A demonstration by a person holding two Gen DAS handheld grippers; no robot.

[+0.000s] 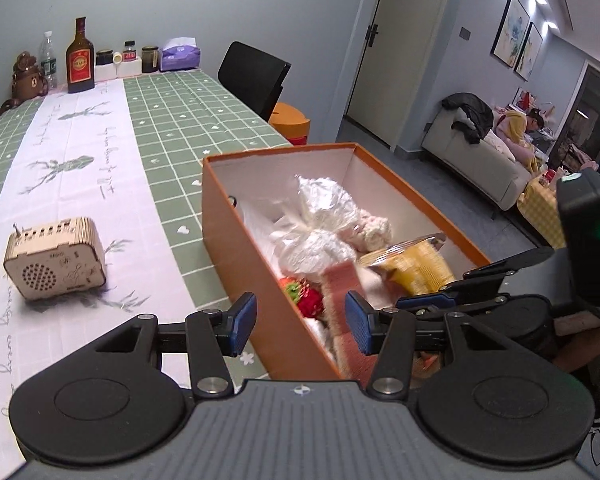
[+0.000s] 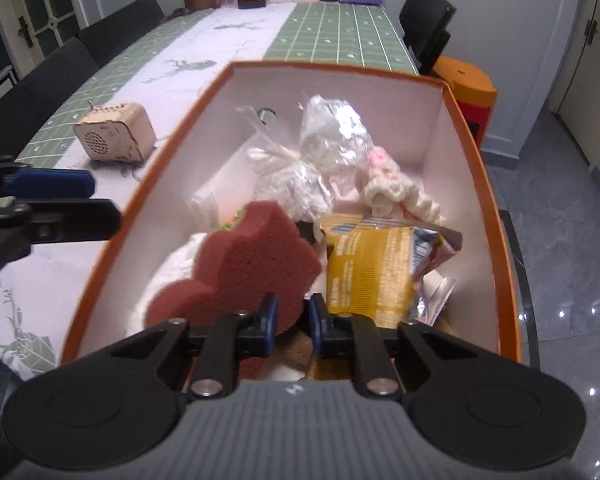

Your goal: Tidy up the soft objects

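The right gripper (image 2: 291, 317) has its jaws nearly closed on the bottom edge of the red-brown sponge (image 2: 244, 264). The sponge sticks up and away from the jaws, over the near end of the orange box (image 2: 476, 168) by the bench's near corner. The left gripper (image 1: 300, 322) hangs beside it, open and empty.

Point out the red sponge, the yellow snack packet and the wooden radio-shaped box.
red sponge (image 2: 256, 256): right wrist view, middle of its broad face.
yellow snack packet (image 2: 368, 268): right wrist view, centre of its printed front.
wooden radio-shaped box (image 1: 54, 258): left wrist view, its front panel.
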